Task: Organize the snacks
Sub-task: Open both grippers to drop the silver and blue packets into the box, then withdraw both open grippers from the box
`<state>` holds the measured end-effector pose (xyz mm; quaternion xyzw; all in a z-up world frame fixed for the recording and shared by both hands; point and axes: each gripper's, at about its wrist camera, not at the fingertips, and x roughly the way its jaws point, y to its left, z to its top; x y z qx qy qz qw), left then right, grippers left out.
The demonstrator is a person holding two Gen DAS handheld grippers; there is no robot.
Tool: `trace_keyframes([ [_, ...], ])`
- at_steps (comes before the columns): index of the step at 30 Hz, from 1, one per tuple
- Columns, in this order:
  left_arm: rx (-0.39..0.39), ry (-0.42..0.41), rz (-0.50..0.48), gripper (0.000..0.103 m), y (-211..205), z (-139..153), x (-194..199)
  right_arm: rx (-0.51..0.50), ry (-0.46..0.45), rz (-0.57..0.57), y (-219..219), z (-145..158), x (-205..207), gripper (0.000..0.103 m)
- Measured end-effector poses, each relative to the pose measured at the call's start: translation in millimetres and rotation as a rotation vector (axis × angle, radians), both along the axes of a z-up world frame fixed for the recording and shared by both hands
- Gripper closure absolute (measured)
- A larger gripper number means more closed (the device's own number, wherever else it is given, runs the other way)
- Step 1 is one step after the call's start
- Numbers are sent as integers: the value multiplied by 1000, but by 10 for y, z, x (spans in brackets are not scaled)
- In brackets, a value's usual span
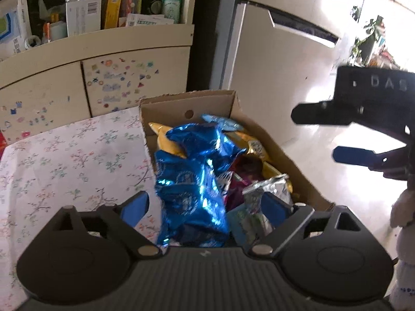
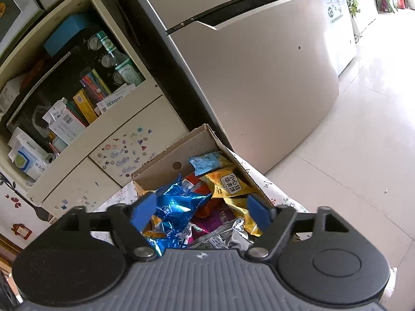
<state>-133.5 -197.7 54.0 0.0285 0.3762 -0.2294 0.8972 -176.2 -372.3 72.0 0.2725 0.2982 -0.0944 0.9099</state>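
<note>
A cardboard box [image 1: 166,108] stands on the table and holds several snack packets. Shiny blue foil packets [image 1: 192,176] lie on top, with yellow packets [image 1: 168,142], a purple one [image 1: 249,168] and a silver one [image 1: 269,189]. My left gripper [image 1: 205,204] is open and hovers just over the blue packets, holding nothing. My right gripper [image 2: 202,207] is open above the same box [image 2: 166,160], over a blue foil packet [image 2: 179,204] and a yellow packet [image 2: 228,181]. It also shows in the left wrist view [image 1: 319,134], at the right, off the box.
The box sits on a floral tablecloth [image 1: 67,160]. A cream cabinet [image 1: 103,49] with stickers and cluttered shelves stands behind. A fridge [image 2: 246,72] stands to the right, with pale tiled floor [image 2: 350,168] beyond.
</note>
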Motion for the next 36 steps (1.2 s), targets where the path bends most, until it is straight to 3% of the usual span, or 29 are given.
trace_keyframes([
  [5, 58, -7, 9, 8, -19, 26, -71, -26, 9, -6, 9, 2, -10, 14],
  [22, 136, 23, 97, 4, 178, 73, -119, -153, 71, -4, 108, -21, -26, 2],
  [32, 168, 23, 180, 2, 306, 114, -72, -396, 155, 45, 366, -112, -118, 0],
  [36, 200, 8, 212, 1, 332, 146, -42, -422, 170, 54, 387, -139, -153, 0],
])
